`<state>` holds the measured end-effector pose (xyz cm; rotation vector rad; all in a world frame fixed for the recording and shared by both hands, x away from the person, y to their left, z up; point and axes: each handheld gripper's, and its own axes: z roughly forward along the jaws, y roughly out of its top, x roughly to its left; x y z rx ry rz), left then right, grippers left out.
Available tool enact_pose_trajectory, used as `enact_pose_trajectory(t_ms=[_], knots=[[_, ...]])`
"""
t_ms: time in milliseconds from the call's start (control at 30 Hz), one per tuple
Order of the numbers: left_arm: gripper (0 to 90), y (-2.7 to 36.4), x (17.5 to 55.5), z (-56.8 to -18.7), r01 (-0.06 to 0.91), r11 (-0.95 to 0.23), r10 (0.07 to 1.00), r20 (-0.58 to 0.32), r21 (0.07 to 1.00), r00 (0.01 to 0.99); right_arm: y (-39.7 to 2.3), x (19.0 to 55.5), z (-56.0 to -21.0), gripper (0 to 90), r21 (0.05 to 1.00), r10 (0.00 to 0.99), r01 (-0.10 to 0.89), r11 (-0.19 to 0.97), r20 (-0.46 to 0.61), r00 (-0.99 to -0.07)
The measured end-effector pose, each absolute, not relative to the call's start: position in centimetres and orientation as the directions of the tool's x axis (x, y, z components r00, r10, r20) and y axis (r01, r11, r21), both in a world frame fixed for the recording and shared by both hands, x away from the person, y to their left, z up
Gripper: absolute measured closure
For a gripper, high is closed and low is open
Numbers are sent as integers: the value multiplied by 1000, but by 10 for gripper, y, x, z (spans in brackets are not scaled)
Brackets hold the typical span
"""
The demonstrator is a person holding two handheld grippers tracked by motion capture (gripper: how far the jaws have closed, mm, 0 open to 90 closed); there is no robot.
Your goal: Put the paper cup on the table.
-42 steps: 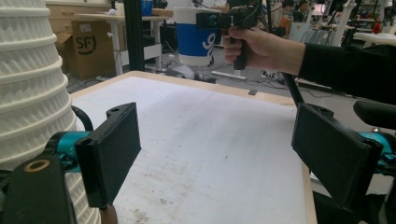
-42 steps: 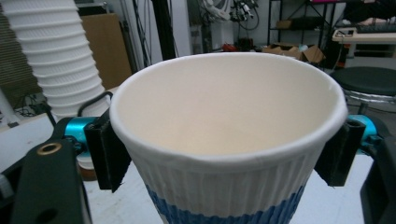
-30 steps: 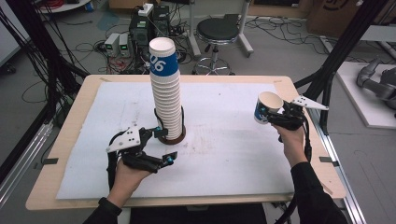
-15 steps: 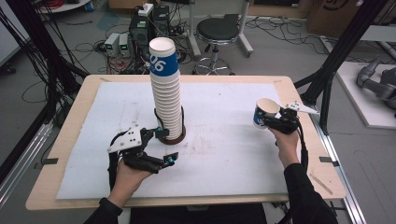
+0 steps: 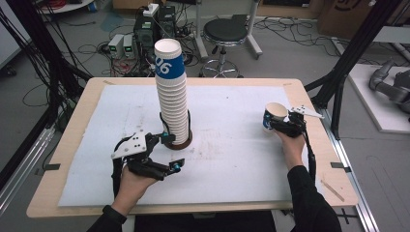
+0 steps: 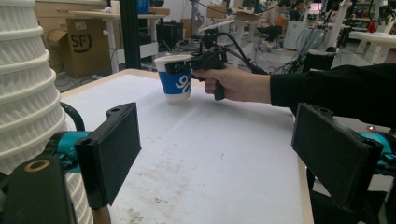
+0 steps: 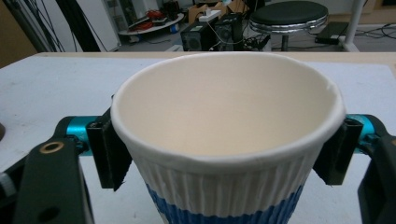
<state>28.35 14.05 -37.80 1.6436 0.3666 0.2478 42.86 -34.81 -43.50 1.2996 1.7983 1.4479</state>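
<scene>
A tall stack of white ribbed paper cups, the top one with a blue band, stands on a brown base at the table's middle. My left gripper lies open by the foot of the stack. The stack stands outside its left jaw, and nothing is between the jaws. At the table's right edge my right gripper is shut on a single blue-banded cup, held upright just above the white sheet. Its jaws have just been closing, and both pads press the cup's sides. The same cup also appears across the table.
A white sheet covers most of the wooden table. Behind the far edge are a black stool and electronics boxes with cables. Black frame posts stand at both sides, and a grey robot arm lies at the right.
My right hand has come down and slightly nearer with the cup, closer to the sheet. The left hand and the stack have stayed in place.
</scene>
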Motion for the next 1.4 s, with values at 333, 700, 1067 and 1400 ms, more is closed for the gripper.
enact_pose_trajectory(t_ms=[333,700,1067,1400], knots=[[156,140,284,-379,96,-79,376,-59,992,925,-346,433,-441,213,927,899,375,-3,166,-404],[156,137,282,-377,85,-91,372,-45,992,927,-342,422,-438,194,915,917,401,32,132,-375],[156,135,283,-377,85,-93,370,-45,992,928,-338,420,-437,184,911,922,407,69,97,-374],[157,135,283,-376,85,-94,365,-45,992,930,-334,419,-437,153,906,926,414,88,78,-368]])
